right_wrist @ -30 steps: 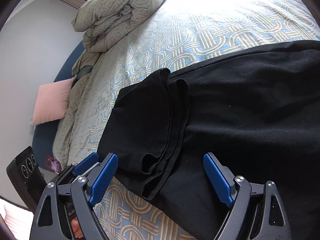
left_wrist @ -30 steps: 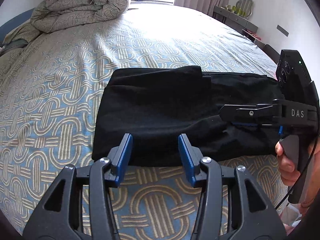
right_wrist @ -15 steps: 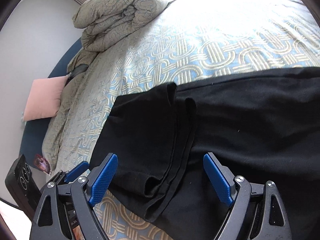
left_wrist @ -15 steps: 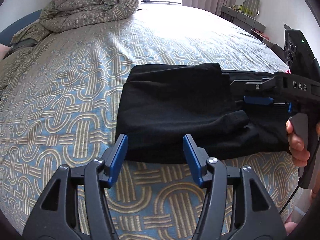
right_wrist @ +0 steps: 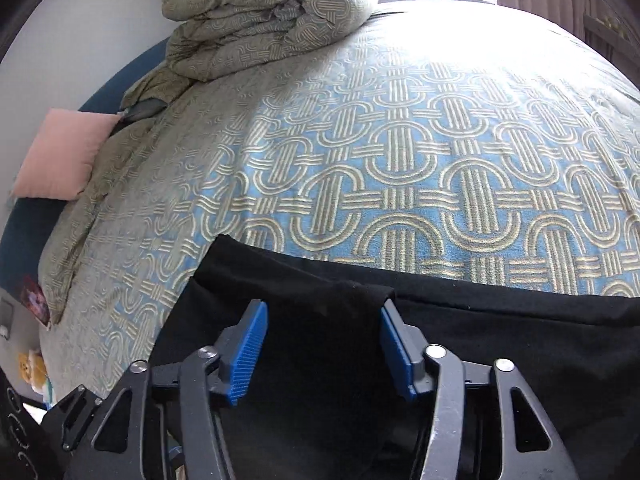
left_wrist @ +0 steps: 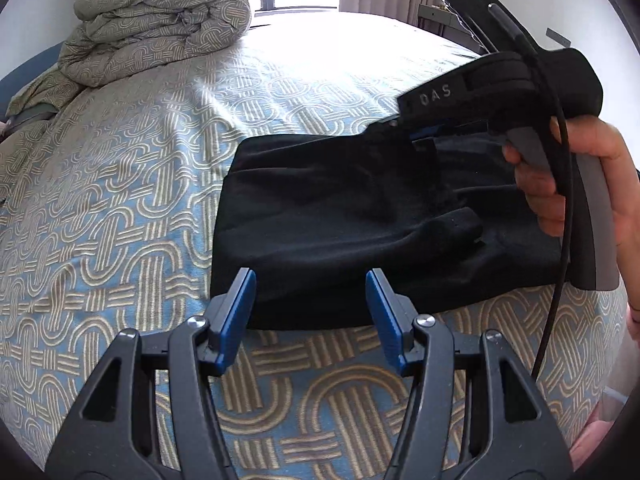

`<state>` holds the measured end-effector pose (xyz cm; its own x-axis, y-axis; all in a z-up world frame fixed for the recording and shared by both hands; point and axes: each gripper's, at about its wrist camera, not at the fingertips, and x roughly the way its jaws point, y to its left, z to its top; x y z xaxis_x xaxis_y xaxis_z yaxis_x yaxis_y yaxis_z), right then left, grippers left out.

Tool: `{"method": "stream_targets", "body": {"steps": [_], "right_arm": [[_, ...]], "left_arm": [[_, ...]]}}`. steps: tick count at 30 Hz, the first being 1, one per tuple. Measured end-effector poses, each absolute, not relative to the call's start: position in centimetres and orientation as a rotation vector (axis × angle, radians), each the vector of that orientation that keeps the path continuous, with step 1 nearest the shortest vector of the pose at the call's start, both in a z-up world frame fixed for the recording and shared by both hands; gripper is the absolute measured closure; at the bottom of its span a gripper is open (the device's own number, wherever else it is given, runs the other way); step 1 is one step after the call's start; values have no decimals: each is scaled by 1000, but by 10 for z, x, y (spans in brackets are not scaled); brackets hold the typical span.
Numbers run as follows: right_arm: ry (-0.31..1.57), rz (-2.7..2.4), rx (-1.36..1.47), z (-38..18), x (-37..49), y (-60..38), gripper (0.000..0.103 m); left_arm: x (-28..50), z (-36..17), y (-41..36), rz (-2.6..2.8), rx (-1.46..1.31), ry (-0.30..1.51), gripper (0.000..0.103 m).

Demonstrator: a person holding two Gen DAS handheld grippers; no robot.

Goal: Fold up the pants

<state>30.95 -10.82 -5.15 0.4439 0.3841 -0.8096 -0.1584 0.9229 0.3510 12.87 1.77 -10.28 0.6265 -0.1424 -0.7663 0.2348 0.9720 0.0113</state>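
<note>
Black pants lie folded in layers on the patterned bedspread. My left gripper is open and empty, just in front of the near edge of the pants. In the left wrist view my right gripper hangs over the far right part of the pants, held by a hand. In the right wrist view the right gripper is open, its blue pads on either side of a raised fold of the pants, not closed on it.
A rolled quilt lies at the head of the bed; it also shows in the right wrist view. A pink pillow rests at the left edge. A window and curtains are behind; a shelf stands at the right wall.
My right gripper has swung over the pants and now straddles a raised fold, its jaws narrower. My left gripper has drawn back slightly and stays open. The pants' top layer has shifted.
</note>
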Motion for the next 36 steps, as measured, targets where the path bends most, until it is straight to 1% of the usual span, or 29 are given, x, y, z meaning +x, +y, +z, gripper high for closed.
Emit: {"method": "stream_targets", "body": {"steps": [1,2,7,10,12,15,16,17,18,19,20,21,25,28,32,33,34,35,36], "right_arm": [[1071,346,242,-54,311,-108,99],[1082,361,264,-54,312,-109,101],[956,449,381,-16,284,-125,102],[932,419,409,-1,269,-142,102],[940,359,387,-4,267,-154,101],[1020,274,369,-28,272,-168,97],[1042,293,395,-35,270,-171,94],[1059,327,419,-41,268,-171,88],[1062,352,426,-43,264,-171,76],[1058,371,417,-44,260,-167,70],[1046,378,403,-44,257,-164,59],[1027,387,391,-43,255,-160,53],[1002,407,348,-40,259,-150,50],[1033,422,319,-41,279,-140,49],[1089,486,285,-50,305,-125,44],[1104,480,257,-52,310,-119,43],[1115,479,225,-53,316,-113,43],[1117,495,202,-53,318,-107,43],[1120,521,182,-54,321,-100,43]], "left_arm": [[130,-103,23,-205,96,872,45],[131,-103,28,-194,79,876,45],[131,-101,57,-152,-4,880,45],[128,-101,67,-145,-30,876,45],[127,-102,70,-158,-42,878,45],[127,-104,66,-165,-28,887,45],[126,-104,64,-171,-16,884,45],[126,-105,61,-177,-5,884,45],[125,-106,60,-183,5,885,45],[126,-108,57,-187,21,891,45],[128,-111,55,-184,39,896,45],[129,-113,53,-179,58,901,45],[131,-117,54,-179,59,906,45],[134,-118,58,-190,29,904,45],[141,-119,62,-210,9,902,45],[142,-118,62,-218,4,896,46],[143,-118,62,-235,-3,888,57],[144,-118,62,-250,-7,888,72],[145,-118,62,-257,-8,887,79]]}}
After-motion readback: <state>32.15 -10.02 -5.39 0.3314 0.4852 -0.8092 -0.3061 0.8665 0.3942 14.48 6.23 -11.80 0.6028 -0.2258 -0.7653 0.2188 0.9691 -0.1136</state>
